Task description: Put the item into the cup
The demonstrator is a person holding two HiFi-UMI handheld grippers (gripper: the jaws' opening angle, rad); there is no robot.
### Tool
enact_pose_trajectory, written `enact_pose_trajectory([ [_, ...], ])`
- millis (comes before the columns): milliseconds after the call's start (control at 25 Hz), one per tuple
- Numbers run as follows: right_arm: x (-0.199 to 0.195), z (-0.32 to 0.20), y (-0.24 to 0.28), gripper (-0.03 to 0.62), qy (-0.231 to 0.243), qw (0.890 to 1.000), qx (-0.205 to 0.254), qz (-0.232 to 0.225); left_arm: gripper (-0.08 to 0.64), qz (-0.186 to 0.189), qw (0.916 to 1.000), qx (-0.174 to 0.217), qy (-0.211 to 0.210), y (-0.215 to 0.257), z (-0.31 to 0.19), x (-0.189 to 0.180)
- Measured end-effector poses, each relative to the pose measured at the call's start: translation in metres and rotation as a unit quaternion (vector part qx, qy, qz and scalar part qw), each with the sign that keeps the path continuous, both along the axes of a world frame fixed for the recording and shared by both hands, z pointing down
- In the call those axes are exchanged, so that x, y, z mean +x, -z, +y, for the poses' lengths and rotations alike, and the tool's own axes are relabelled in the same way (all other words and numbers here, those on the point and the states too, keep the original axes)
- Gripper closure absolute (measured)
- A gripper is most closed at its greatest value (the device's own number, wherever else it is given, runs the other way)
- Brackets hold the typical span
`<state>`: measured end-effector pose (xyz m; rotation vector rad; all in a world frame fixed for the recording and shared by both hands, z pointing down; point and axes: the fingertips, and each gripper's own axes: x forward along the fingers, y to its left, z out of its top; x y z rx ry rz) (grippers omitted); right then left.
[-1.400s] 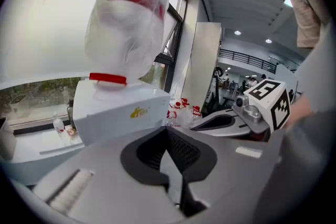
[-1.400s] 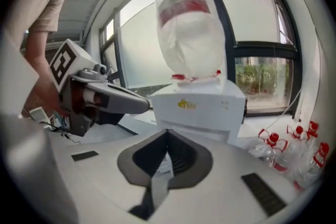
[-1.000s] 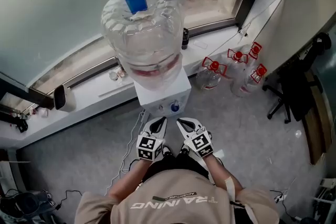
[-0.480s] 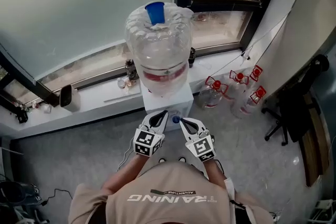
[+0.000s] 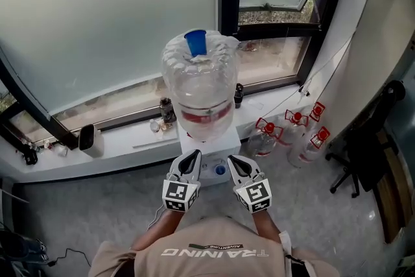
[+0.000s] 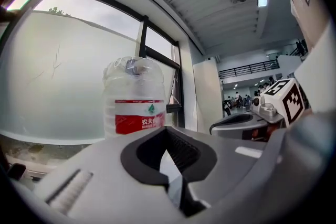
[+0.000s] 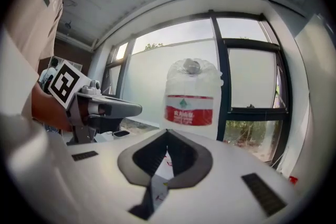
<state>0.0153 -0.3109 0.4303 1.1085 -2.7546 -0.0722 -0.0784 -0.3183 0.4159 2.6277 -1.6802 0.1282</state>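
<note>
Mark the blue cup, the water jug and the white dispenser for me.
blue cup (image 5: 195, 43): head view, its side wall.
water jug (image 5: 202, 84): head view, clear body above the red label.
white dispenser (image 5: 211, 162): head view, its front face.

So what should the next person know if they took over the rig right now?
Left gripper: shut, empty, held low in front of the white dispenser.
Right gripper: shut, empty, level beside the left one.
Blue cup: stands on top of the water jug, which sits on the dispenser by the window.
Item: I cannot pick out which thing it is.
Done: nothing yet.
Left: find and grasp the item, then put it into the cup.
</note>
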Motion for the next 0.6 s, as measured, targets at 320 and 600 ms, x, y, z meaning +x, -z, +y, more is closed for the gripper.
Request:
enact_pose_trajectory([
  [320,0.001,0.001,0.008,0.581,-0.016,1.0,0.012,0.017,0.552,0.008,0.9999,-0.008,-0.01,0.005,-0.006,0.003],
  [600,0.002,-0.004,0.023,0.581,-0.032,0.999,0.018,0.0,0.552,0.006,0.9998,0.011,-0.013,0.021,-0.008,0.004],
])
